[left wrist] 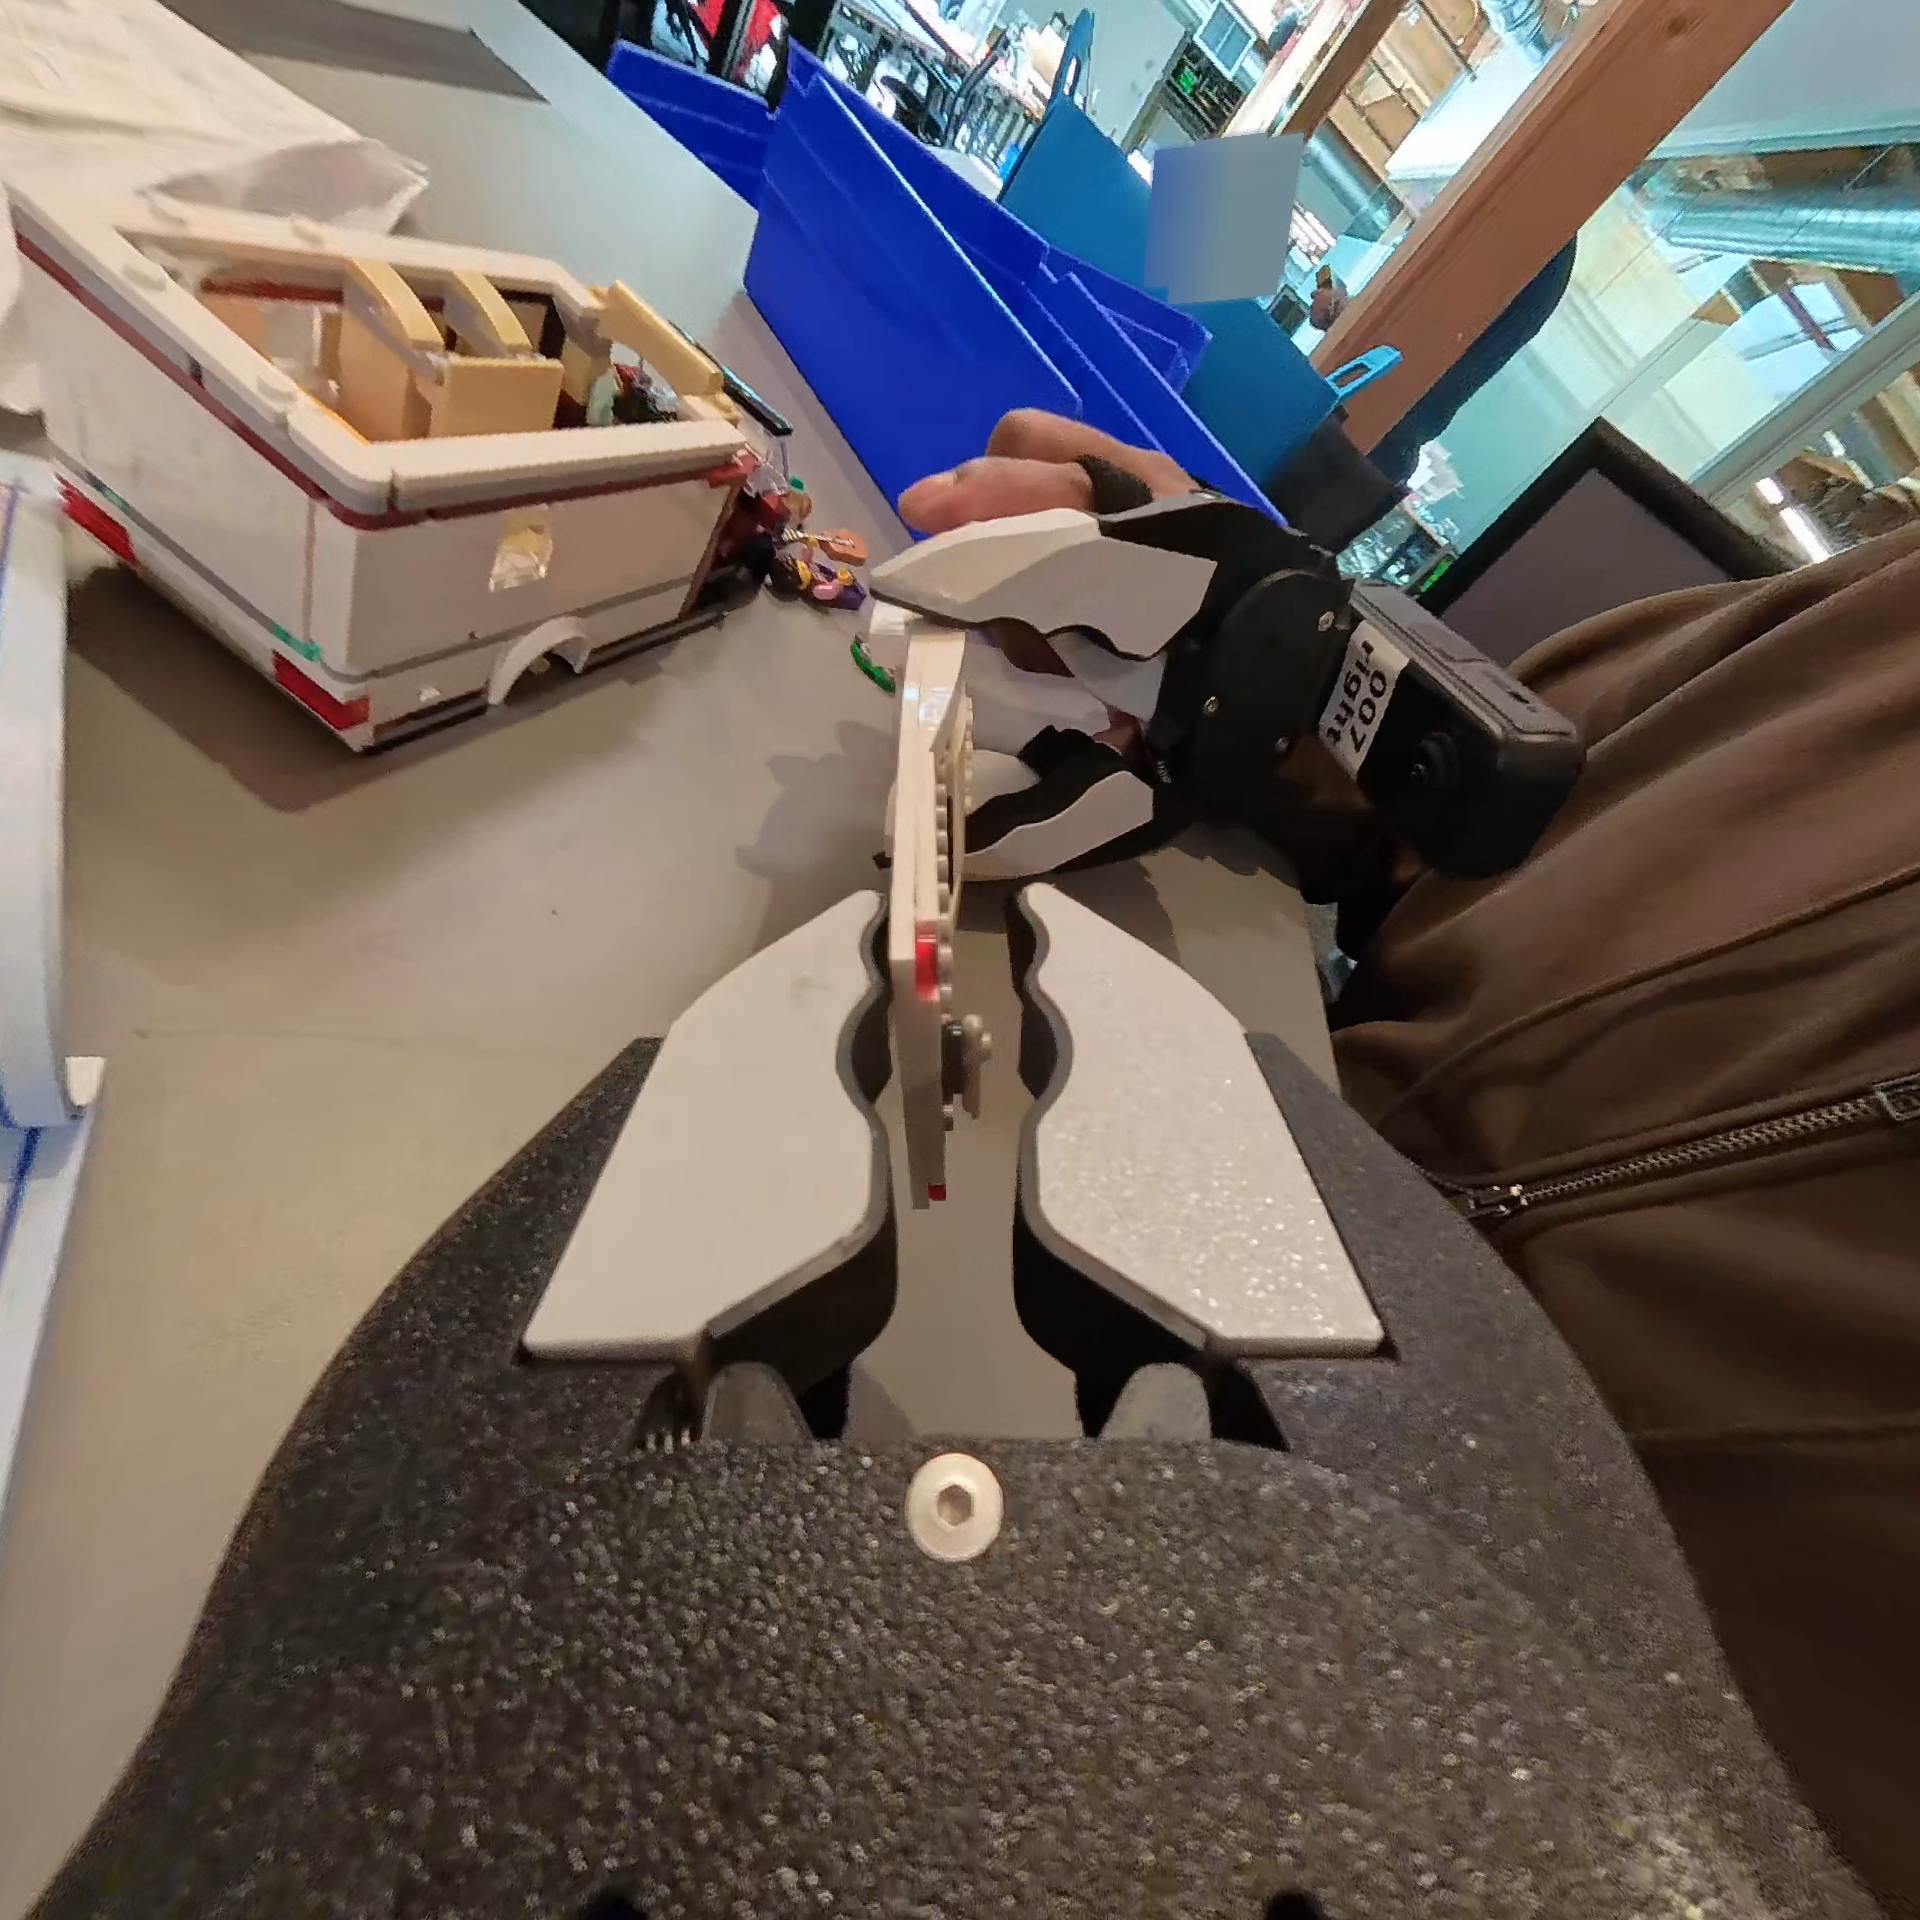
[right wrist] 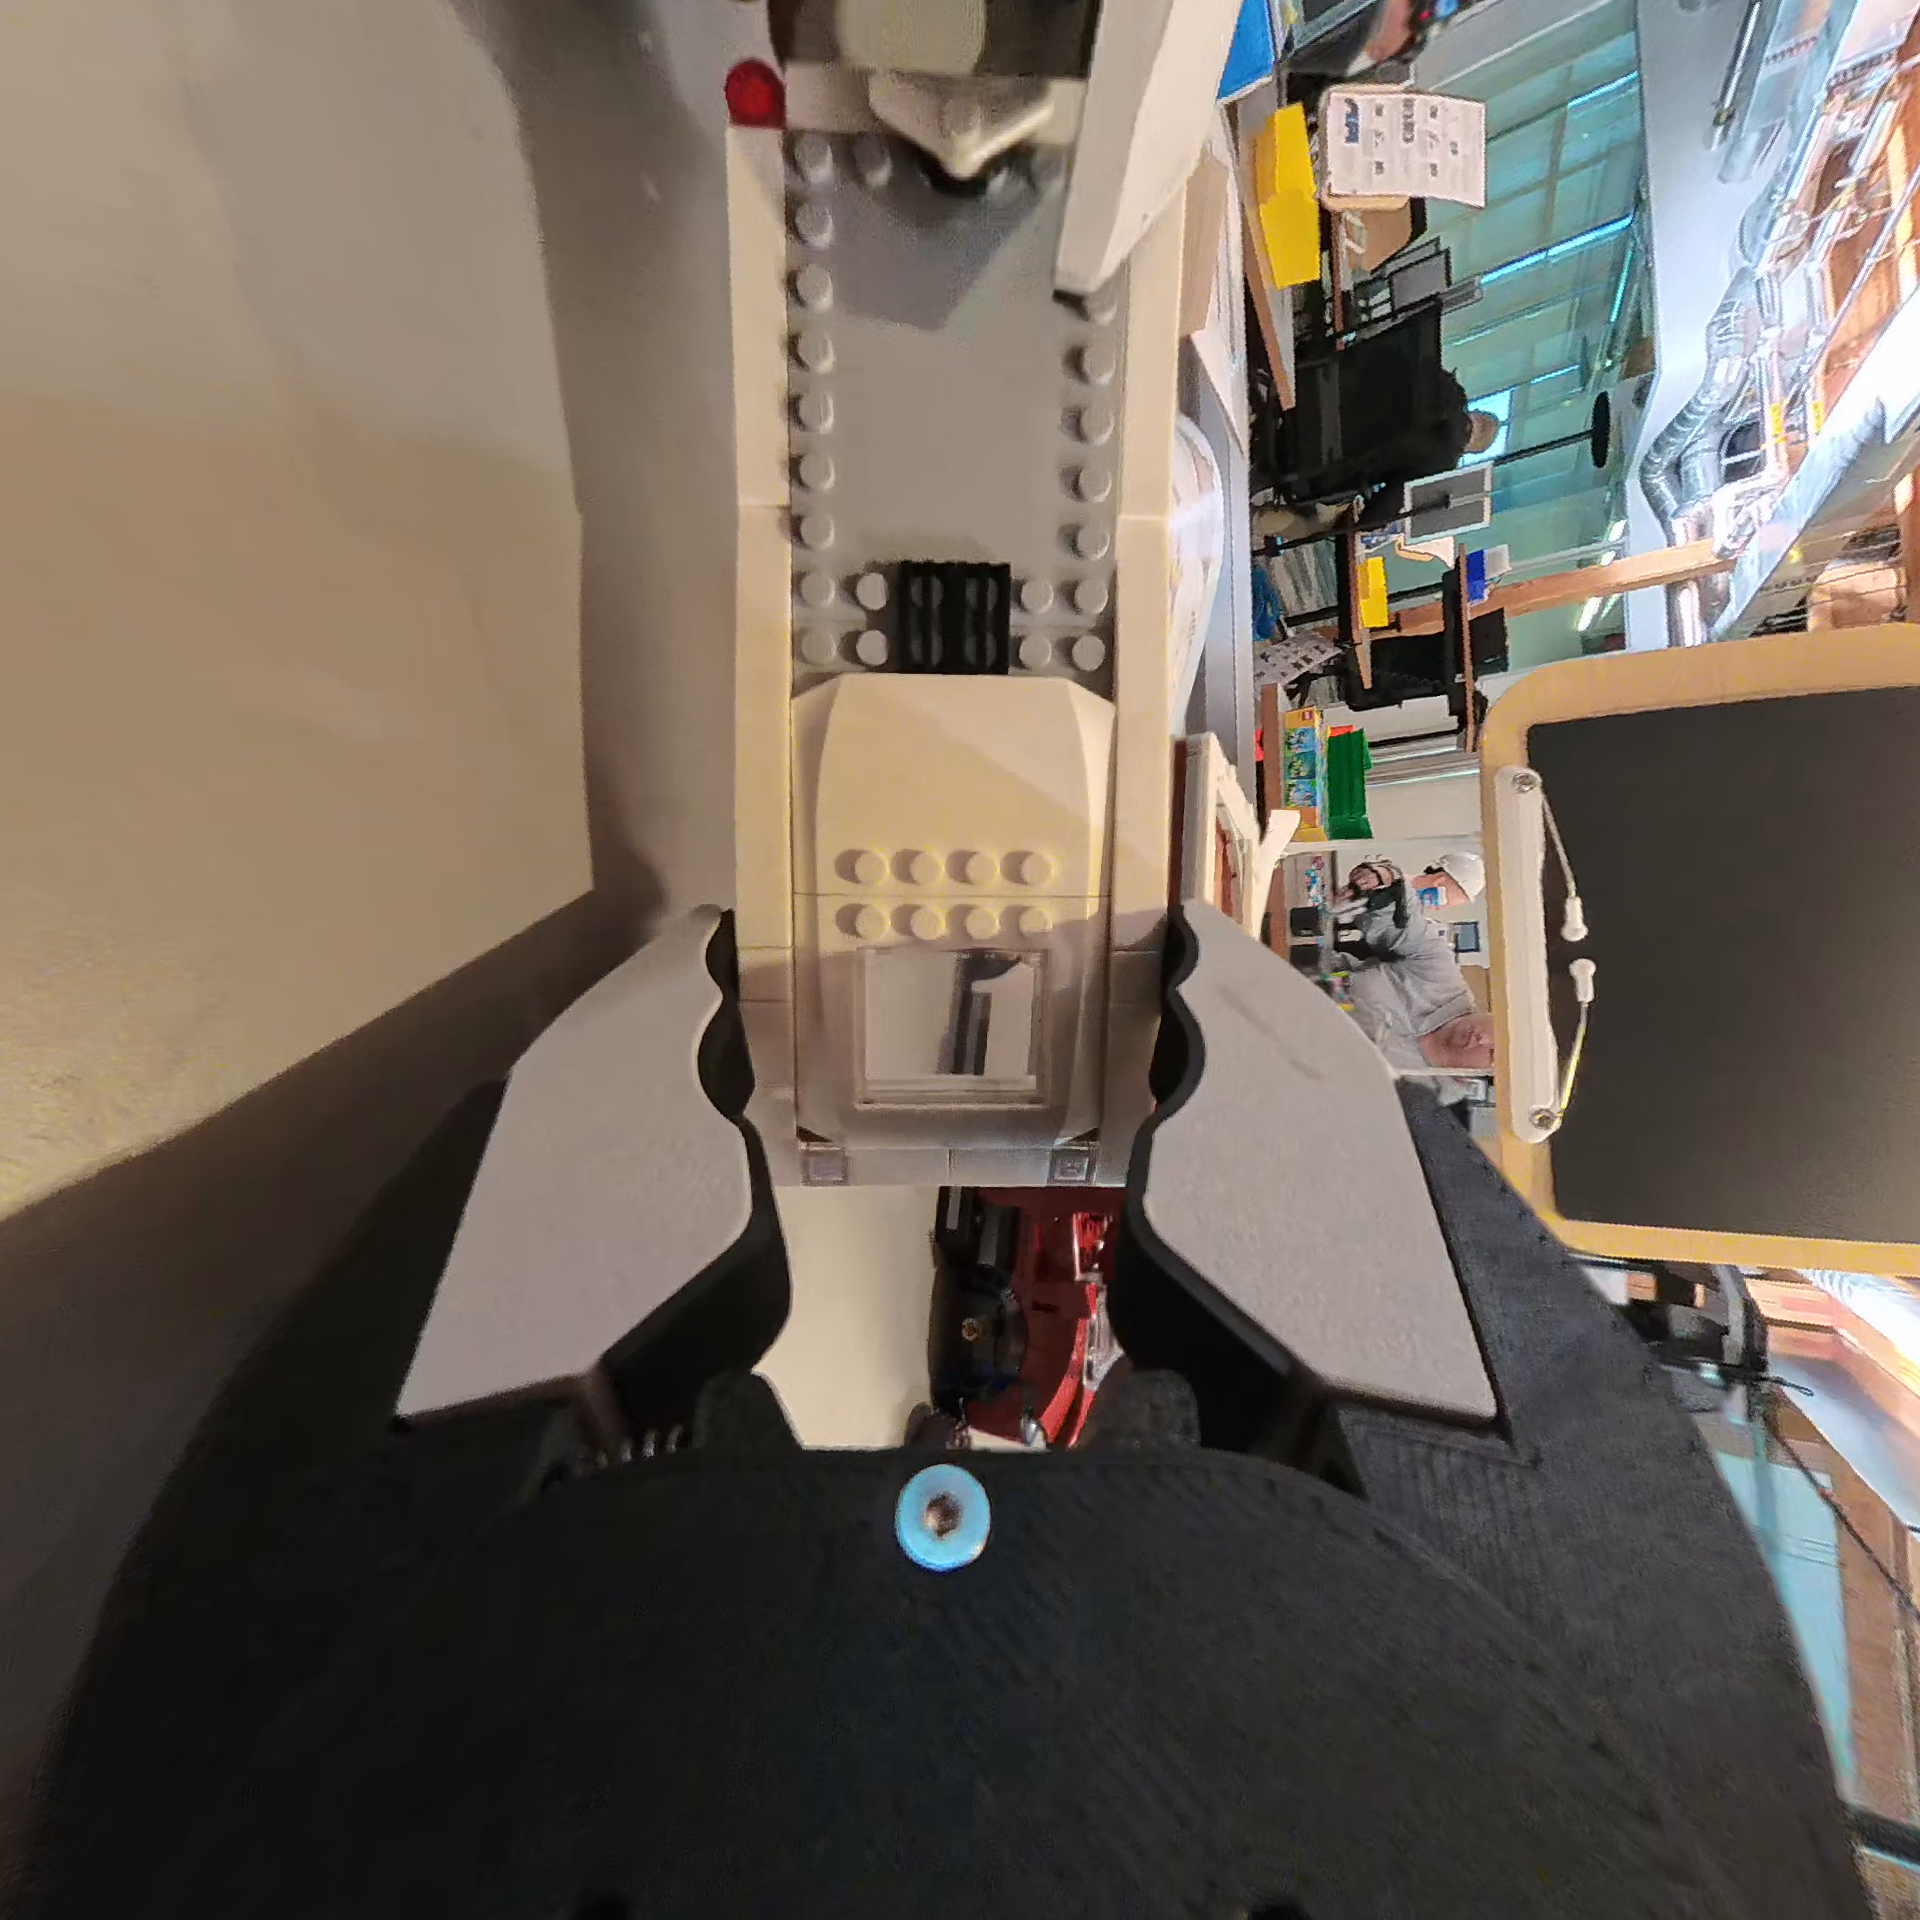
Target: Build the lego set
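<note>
While it stands on edge above the grey desk point(left wrist: 312, 987), the long white toy-brick roof panel with grey studs and a clear skylight point(left wrist: 920, 914) is shared between both tongs. The right tongs point(right wrist: 945, 1039) stand wide and clamp its width, both pads against its side edges near the skylight end, apparently carrying it. The left tongs point(left wrist: 945, 997) are narrow but parted: the left finger point(left wrist: 769, 1091) lies against the panel's smooth face, while a gap shows between the studs and the right finger point(left wrist: 1153, 1122), so they seem only to steady it. Farther off on the desk sits the roofless white toy-brick camper point(left wrist: 364, 468), with blue plastic bins point(left wrist: 935, 291) behind.
</note>
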Tool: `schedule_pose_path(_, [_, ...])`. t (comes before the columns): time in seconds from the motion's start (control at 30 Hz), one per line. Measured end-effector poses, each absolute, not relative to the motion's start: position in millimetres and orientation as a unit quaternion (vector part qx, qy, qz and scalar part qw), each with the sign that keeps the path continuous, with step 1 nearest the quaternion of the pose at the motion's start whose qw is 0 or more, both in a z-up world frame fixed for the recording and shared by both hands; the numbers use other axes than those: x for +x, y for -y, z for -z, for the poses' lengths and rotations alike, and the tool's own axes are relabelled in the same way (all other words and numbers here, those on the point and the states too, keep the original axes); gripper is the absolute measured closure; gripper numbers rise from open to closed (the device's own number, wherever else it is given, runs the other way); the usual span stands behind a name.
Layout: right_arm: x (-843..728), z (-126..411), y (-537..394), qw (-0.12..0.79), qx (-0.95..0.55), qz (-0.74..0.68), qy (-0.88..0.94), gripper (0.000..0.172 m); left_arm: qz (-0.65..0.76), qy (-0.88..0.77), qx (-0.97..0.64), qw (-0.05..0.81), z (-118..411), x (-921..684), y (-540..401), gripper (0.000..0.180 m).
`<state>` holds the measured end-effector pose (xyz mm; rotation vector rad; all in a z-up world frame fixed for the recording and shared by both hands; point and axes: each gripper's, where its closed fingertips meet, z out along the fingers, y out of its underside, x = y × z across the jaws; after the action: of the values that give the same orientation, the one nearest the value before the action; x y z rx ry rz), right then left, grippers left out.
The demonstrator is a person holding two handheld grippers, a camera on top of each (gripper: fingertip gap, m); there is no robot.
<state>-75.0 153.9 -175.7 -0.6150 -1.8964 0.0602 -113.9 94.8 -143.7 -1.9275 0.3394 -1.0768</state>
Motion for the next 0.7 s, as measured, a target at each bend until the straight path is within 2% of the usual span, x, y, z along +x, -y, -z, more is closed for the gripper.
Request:
schedule_pose_path(0.2, [-73, 173, -155, 0.536, -0.28, -0.048, 0.795, 0.095, 0.368, -0.154, -0.775, 0.491, 142, -126, -103, 0.141])
schedule_pose_path(0.7, [-72, 168, -160, 0.542, -0.296, -0.065, 0.784, 0.095, 0.336, -0.161, -0.784, 0.496, 150, -131, -106, 0.135])
